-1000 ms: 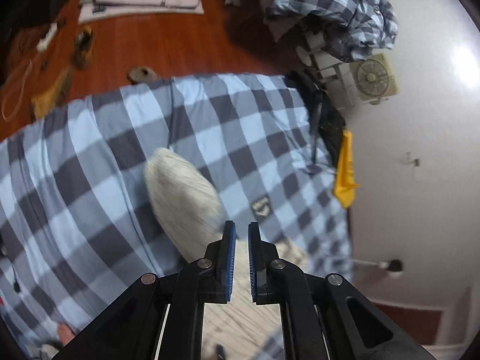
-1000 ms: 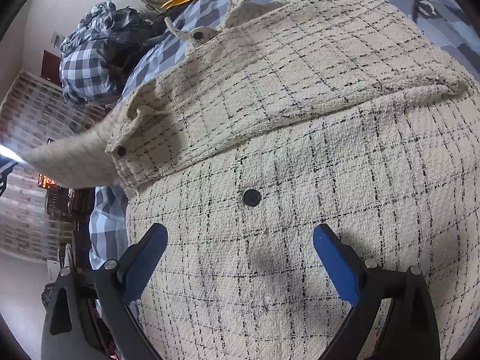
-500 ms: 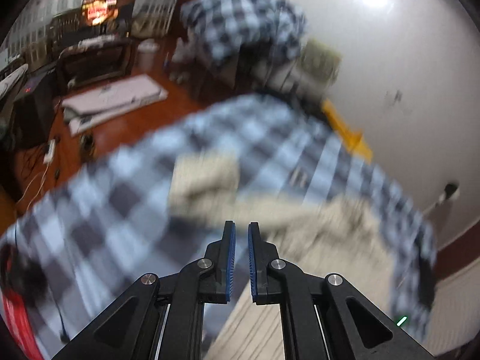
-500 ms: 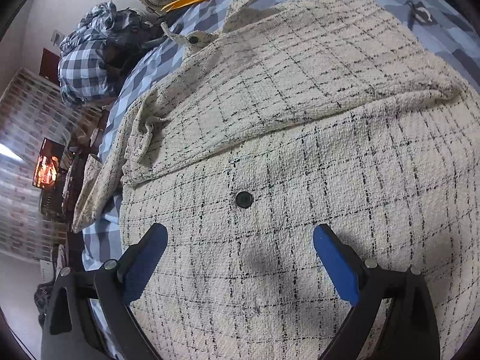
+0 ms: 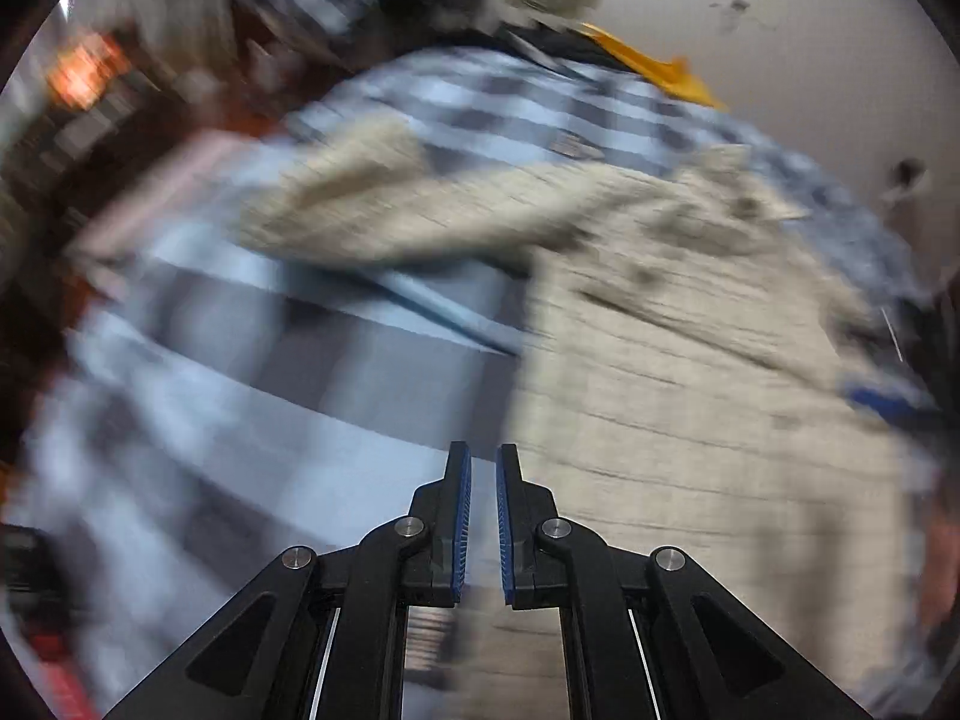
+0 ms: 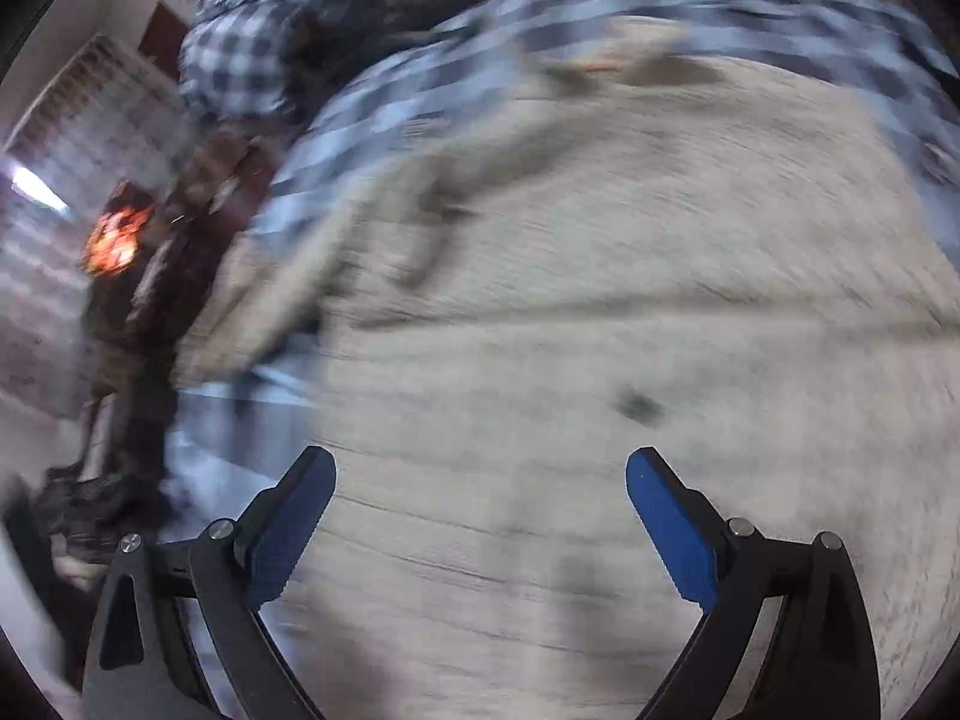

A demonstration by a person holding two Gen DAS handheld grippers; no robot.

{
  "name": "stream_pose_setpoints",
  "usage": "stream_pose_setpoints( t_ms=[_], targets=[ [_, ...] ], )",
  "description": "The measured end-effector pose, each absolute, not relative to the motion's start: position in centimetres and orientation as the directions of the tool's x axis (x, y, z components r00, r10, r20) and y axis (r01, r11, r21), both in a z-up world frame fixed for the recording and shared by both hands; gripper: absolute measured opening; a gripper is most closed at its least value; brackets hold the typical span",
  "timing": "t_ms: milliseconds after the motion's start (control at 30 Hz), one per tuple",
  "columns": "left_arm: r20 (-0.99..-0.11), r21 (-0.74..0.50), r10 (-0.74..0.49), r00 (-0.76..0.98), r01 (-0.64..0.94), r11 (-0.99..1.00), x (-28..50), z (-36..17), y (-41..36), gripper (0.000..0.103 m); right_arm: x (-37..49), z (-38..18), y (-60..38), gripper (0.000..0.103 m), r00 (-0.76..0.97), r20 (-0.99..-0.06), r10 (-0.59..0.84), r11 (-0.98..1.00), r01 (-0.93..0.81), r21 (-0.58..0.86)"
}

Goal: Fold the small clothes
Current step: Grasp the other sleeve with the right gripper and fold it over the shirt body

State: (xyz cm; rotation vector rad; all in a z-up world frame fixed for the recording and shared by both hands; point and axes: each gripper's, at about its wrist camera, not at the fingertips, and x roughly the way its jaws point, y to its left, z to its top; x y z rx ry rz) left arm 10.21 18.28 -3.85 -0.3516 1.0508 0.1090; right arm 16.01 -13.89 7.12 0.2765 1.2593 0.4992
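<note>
A cream jacket with thin dark checks point(image 5: 690, 360) lies flat on the blue checked bedspread point(image 5: 240, 372). One sleeve point(image 5: 360, 204) stretches out to the left over the bedspread. My left gripper point(image 5: 483, 480) is shut with nothing between its pads, and hangs over the jacket's left edge where it meets the bedspread. In the right wrist view the jacket point(image 6: 600, 270) fills most of the picture. My right gripper point(image 6: 480, 480) stands wide open above it, and a dark button point(image 6: 639, 408) shows ahead of it. Both views are blurred by motion.
A heap of checked clothes point(image 6: 240, 54) and a yellow object point(image 5: 654, 69) lie at the bed's far end against a white wall point(image 5: 780, 30). Dark furniture and an orange glowing screen point(image 6: 114, 240) stand to the left of the bed.
The cream sleeve that hung at my shut left gripper now lies spread on the bedspread. That gripper swung down to the jacket's left edge. My right gripper, still open, drew back from the jacket.
</note>
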Motion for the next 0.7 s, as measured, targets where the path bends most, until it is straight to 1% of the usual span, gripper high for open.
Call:
stream_pose_setpoints(
  t_ms=[33, 67, 167, 233, 267, 333, 367, 500, 600, 700],
  targets=[
    [-0.867, -0.272, -0.131, 0.482, -0.236, 0.933, 10.4, -4.3, 18.2, 0.006, 17.6, 8.4, -11.8, 0.096, 0.17, -0.838, 0.518, 0.849, -0.216, 0.481],
    [-0.874, -0.282, -0.158, 0.459, -0.216, 0.935, 10.7, -4.7, 17.7, 0.006, 19.2, 9.7, -9.4, 0.096, 0.114, -0.843, 0.526, 0.839, -0.229, 0.493],
    [-0.884, -0.253, -0.182, 0.431, -0.113, 0.961, 11.4, -5.1, 15.6, 0.007, 23.8, 13.3, -0.9, 0.096, -0.027, -0.841, 0.541, 0.808, -0.26, 0.528],
    [-0.903, -0.212, -0.181, 0.391, -0.035, 0.977, 11.9, -5.6, 14.0, 0.007, 25.7, 13.9, 4.7, 0.096, -0.137, -0.836, 0.532, 0.802, -0.237, 0.549],
    [-0.91, -0.202, -0.182, 0.373, -0.014, 0.979, 12.1, -6.0, 13.4, 0.007, 26.6, 13.9, 8.1, 0.102, -0.188, -0.813, 0.551, 0.791, -0.191, 0.581],
    [-0.922, -0.197, -0.183, 0.341, -0.007, 0.98, 12.6, -6.9, 13.0, 0.007, 26.5, 13.0, 12.5, 0.102, -0.223, -0.818, 0.53, 0.809, -0.154, 0.567],
    [-0.928, -0.188, -0.178, 0.327, 0.001, 0.982, 12.7, -7.3, 12.6, 0.007, 26.3, 11.9, 15.8, 0.102, -0.247, -0.851, 0.463, 0.848, -0.157, 0.507],
    [-0.933, -0.157, -0.175, 0.315, 0.08, 0.984, 12.5, -7.3, 10.6, 0.007, 24.5, 6.8, 23.5, 0.102, -0.286, -0.9, 0.327, 0.902, -0.188, 0.388],
    [-0.919, -0.195, -0.238, 0.314, 0.162, 0.967, 12.0, -6.8, 9.1, 0.007, 24.1, 3.0, 26.9, 0.102, -0.213, -0.949, 0.234, 0.926, -0.25, 0.284],
    [-0.921, -0.17, -0.231, 0.314, 0.211, 0.963, 11.7, -6.7, 8.4, 0.007, 25.0, -0.2, 27.5, 0.102, -0.118, -0.981, 0.156, 0.961, -0.213, 0.179]
  ],
)
